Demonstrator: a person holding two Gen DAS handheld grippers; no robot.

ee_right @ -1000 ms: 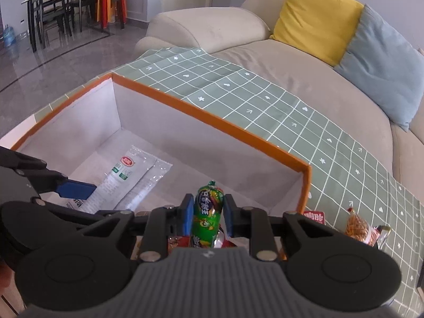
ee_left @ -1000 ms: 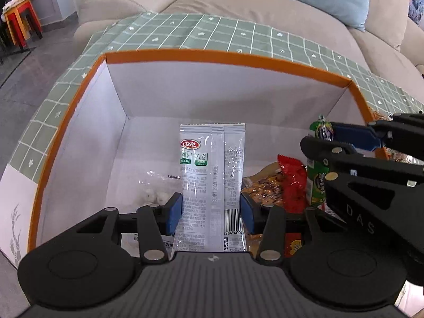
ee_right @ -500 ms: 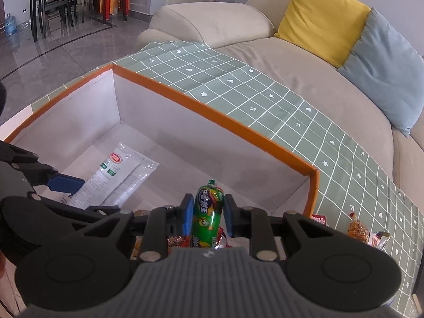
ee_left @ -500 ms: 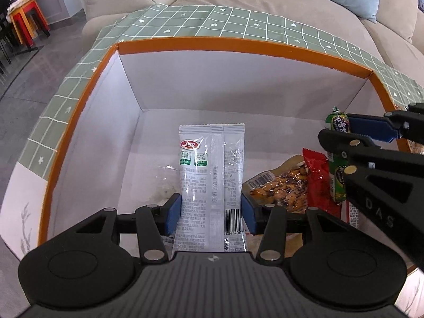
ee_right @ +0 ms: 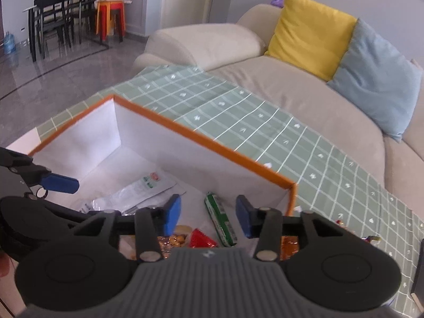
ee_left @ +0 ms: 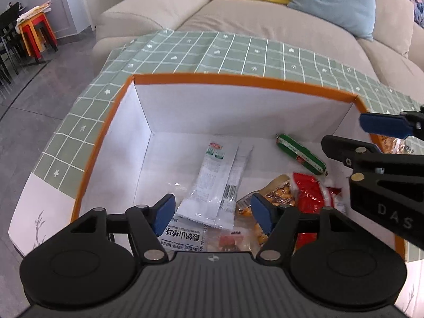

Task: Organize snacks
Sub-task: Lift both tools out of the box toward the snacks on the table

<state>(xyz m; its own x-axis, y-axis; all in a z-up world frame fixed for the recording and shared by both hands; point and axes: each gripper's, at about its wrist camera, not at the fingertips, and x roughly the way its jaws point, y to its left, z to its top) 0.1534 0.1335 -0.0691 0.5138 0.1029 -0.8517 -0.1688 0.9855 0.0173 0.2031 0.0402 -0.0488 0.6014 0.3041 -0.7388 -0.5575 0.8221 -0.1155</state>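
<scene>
Orange-rimmed box (ee_left: 238, 80) with snacks lying on its white floor.
Both claws hover above it, jaws just opened and empty: the left gripper (ee_left: 213, 210) over the silver sachet (ee_left: 212, 185), the right gripper (ee_right: 208, 216) over the green sausage (ee_right: 220, 218).

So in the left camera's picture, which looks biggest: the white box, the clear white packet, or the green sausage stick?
Largest to smallest:
1. white box
2. clear white packet
3. green sausage stick
The stick lies farther from the camera, so it may look smaller than it is.
</scene>
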